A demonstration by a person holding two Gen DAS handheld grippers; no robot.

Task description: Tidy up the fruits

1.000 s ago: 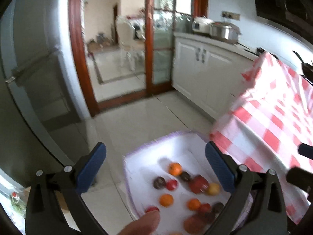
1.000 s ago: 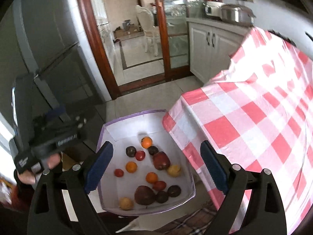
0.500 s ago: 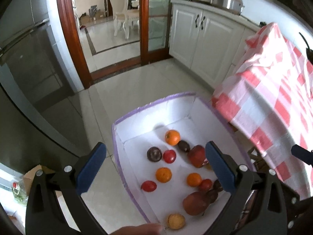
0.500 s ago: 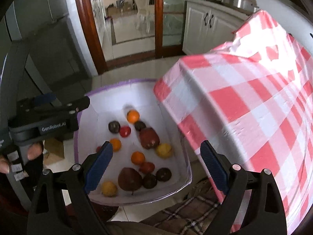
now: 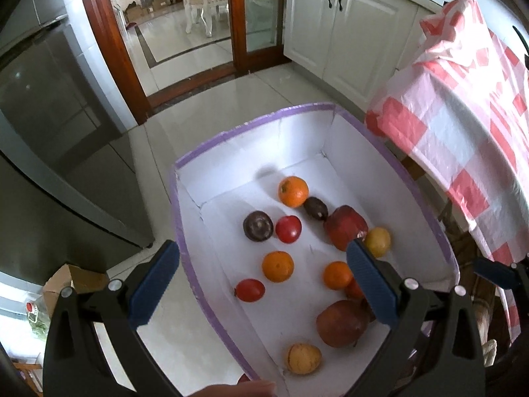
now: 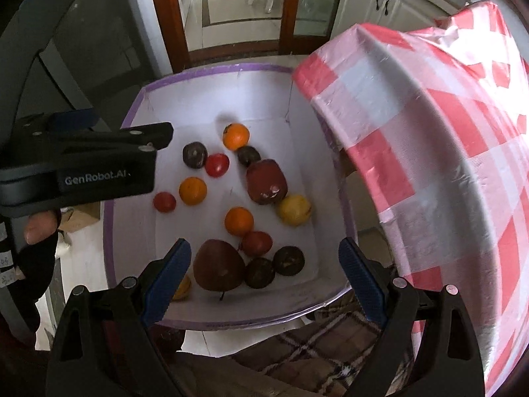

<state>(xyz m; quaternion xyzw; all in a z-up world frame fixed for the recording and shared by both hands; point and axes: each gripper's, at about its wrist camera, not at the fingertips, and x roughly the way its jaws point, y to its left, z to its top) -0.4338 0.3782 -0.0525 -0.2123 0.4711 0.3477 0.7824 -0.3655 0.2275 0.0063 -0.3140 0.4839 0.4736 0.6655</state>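
Left wrist: left gripper [image 5: 261,284] jaws wide, empty, hovering above the box [image 5: 416,192]. Fruits [image 5: 277,266] lie loose on the box floor, below and between the fingers. Tablecloth [image 5: 463,106] right of box.

Right wrist: right gripper [image 6: 264,278] jaws wide, empty, over the box's [image 6: 215,69] near end; big red fruit [image 6: 218,264] just ahead between fingers. Left gripper body [image 6: 82,162] over the box's left rim.
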